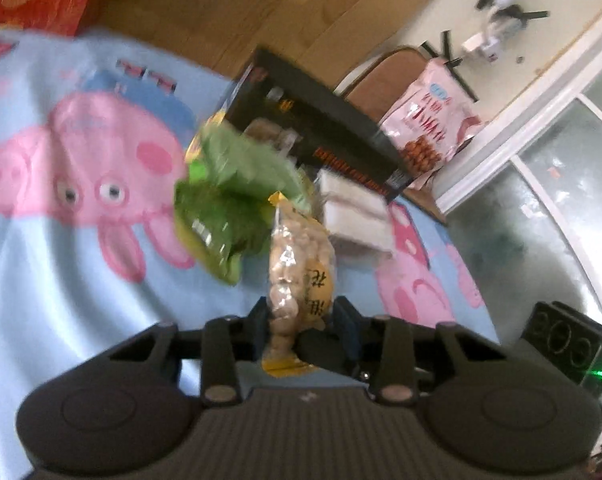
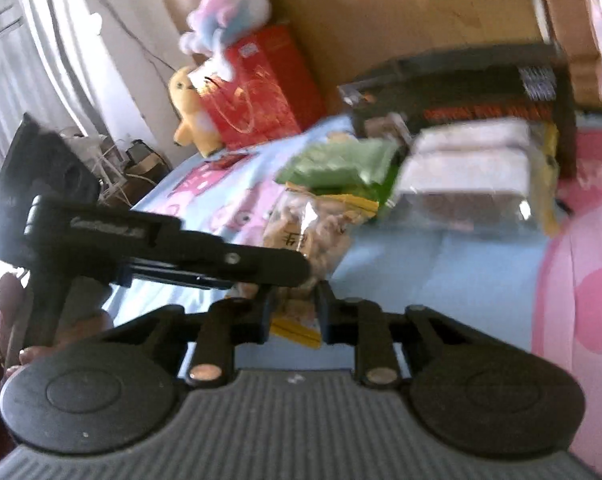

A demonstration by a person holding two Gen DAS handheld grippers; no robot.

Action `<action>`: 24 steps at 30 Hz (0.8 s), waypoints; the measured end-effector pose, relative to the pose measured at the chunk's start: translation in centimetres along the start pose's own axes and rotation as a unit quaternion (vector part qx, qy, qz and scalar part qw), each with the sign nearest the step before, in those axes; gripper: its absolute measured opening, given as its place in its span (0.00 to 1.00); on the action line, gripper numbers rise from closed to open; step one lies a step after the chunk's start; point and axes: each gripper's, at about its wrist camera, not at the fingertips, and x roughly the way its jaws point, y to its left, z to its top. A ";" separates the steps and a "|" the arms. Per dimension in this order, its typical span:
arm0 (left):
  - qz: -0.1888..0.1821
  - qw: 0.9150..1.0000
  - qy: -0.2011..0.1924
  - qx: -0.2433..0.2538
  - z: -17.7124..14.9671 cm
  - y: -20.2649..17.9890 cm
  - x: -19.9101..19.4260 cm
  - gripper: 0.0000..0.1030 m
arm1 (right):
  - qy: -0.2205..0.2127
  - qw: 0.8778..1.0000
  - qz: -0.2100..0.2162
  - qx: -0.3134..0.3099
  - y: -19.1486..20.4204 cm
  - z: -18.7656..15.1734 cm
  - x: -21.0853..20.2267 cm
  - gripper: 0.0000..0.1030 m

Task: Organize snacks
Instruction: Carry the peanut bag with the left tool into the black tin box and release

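Left gripper (image 1: 301,320): jaws were drawn narrow on the near end of the peanut bag (image 1: 301,264), pads pressed to both sides.
Right gripper (image 2: 293,312): jaws were closed in around the same bag's yellow-edged end; the pads appeared to touch it.
Peanut bag: it was held just over the cartoon bedsheet (image 1: 61,280), long axis running away from both cameras toward the green packet (image 1: 229,200).
Risk: the thin film could be torn or slipped if the two grips were pulled apart.
Beyond: the black box (image 1: 321,128) was seen farthest.
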 end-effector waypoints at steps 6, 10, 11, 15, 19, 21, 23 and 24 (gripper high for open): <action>-0.020 0.998 -0.037 0.038 2.4 -2.6 -2.1 0.32 | -0.060 0.998 0.009 -0.004 0.6 2.3 -2.1 0.24; -0.019 0.996 -0.051 0.076 5.8 -4.7 -1.0 0.32 | -0.099 0.995 -0.009 0.001 -0.3 4.3 -2.7 0.24; -0.018 0.995 -0.054 0.085 6.8 -5.2 -0.5 0.32 | -0.107 0.994 -0.016 0.002 -0.7 5.0 -2.6 0.24; -0.012 0.991 -0.066 0.114 10.6 -6.8 2.3 0.33 | -0.134 0.990 -0.050 -0.005 -2.4 8.2 -1.4 0.24; -0.011 0.990 -0.074 0.122 13.8 -7.1 5.7 0.33 | -0.144 0.987 -0.067 0.013 -5.6 11.2 0.0 0.25; -0.008 0.991 -0.072 0.116 14.9 -6.8 7.4 0.33 | -0.141 0.987 -0.078 0.014 -6.8 12.2 1.0 0.25; -0.003 0.992 -0.066 0.107 15.6 -6.2 8.9 0.34 | -0.133 0.987 -0.088 0.014 -8.1 12.6 1.8 0.25; 0.000 0.992 -0.064 0.104 15.9 -5.9 9.6 0.34 | -0.129 0.987 -0.094 0.013 -8.6 12.8 2.4 0.25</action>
